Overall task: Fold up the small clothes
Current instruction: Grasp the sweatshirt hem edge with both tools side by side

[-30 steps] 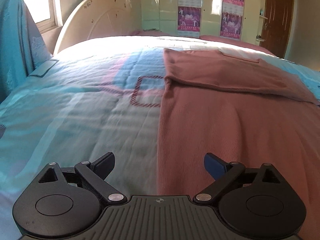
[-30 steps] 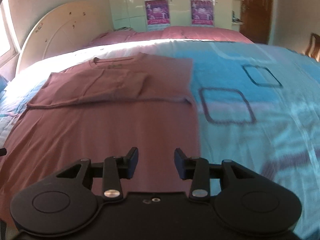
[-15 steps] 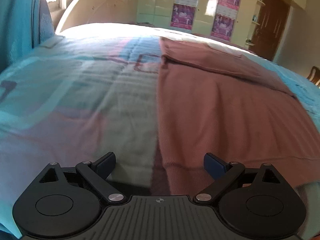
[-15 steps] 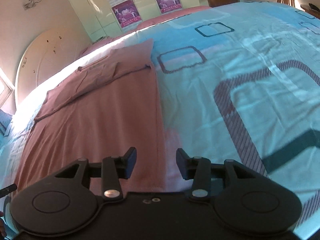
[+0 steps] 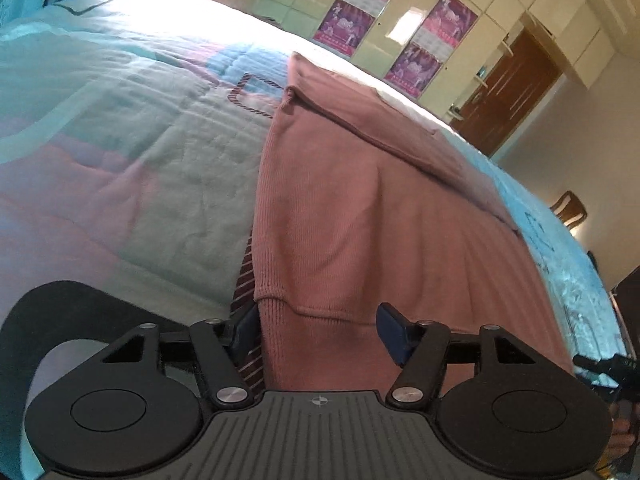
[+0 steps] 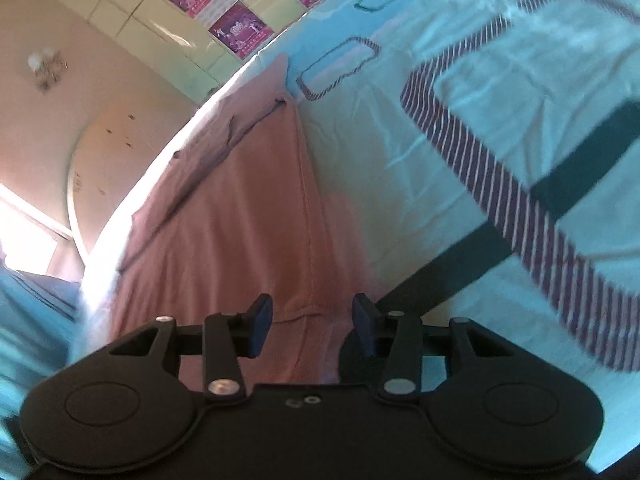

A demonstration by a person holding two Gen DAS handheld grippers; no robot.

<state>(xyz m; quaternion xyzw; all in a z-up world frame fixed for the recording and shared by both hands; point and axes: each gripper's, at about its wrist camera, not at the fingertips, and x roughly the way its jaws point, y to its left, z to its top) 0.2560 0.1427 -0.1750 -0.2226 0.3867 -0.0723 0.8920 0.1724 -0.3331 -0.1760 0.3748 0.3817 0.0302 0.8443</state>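
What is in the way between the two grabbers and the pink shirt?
Nothing visible. The left gripper is open around the pink shirt's bottom-left corner, and the right gripper is open around its bottom-right corner. Only the bedspread lies beneath.

Bed (image 5: 120, 128) covered by a light blue quilt with pink patches and striped purple square outlines. Pink sweater (image 5: 360, 216) lies flat on the quilt, sleeves folded across the chest, ribbed hem at the bed's near edge, collar toward the headboard (image 6: 100, 160).
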